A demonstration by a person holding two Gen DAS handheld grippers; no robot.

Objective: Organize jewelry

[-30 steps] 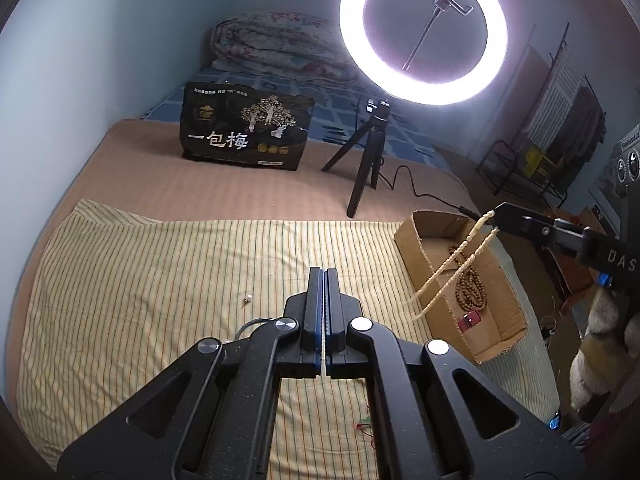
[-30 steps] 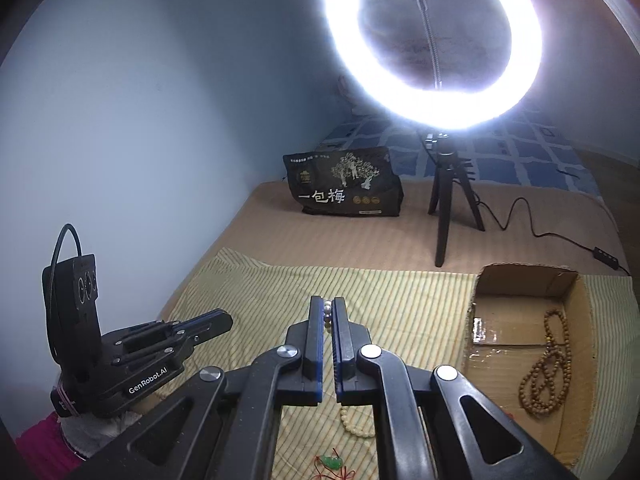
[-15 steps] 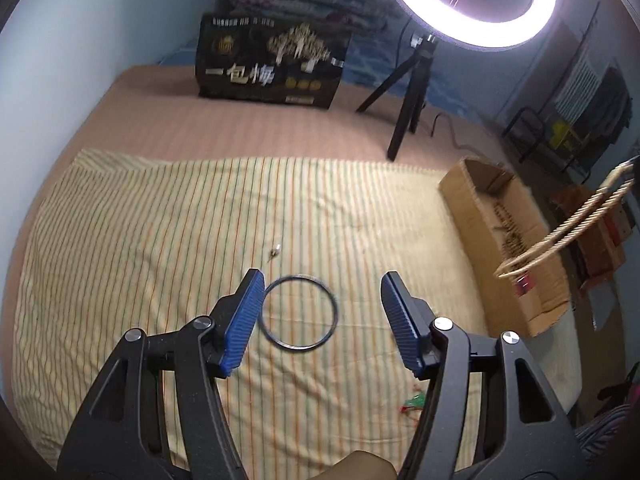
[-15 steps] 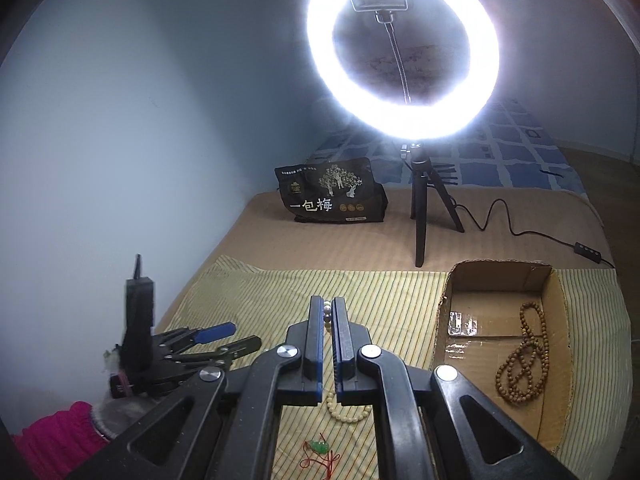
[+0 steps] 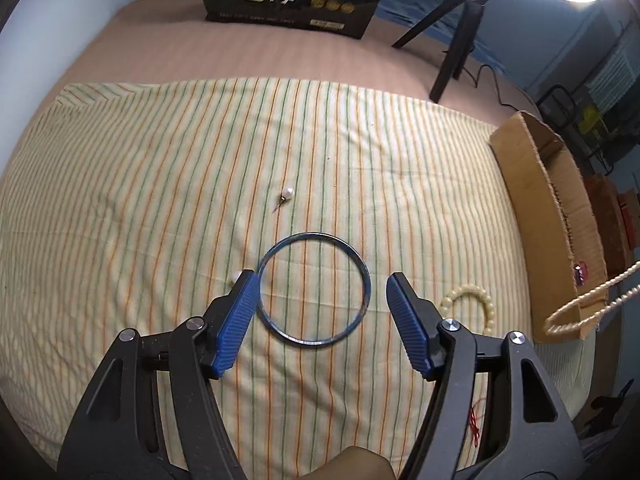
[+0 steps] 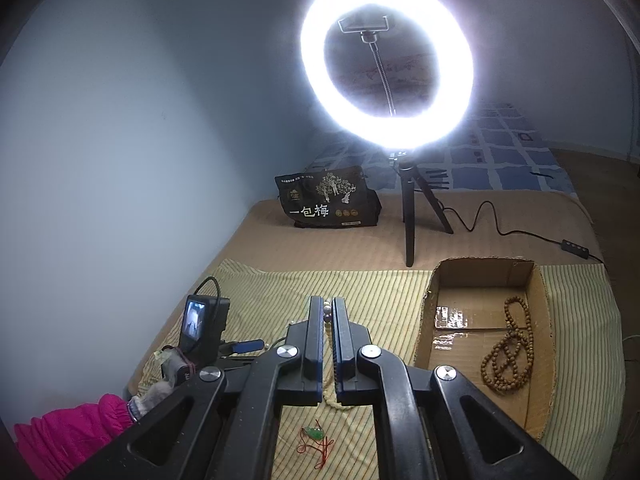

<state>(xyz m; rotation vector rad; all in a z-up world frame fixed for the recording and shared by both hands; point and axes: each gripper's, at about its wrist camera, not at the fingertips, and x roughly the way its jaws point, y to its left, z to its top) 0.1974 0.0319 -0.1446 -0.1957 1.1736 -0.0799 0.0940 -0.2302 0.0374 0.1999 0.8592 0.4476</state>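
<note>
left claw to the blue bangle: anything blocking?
Nothing visible. The left claw is open, straddling the blue bangle lying flat on the striped cloth. The cream bead bracelet lies outside the right finger.

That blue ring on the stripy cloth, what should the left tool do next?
Probably drop a little and pinch the blue ring's left rim. The left tool is open above it, one finger already at that rim.
</note>
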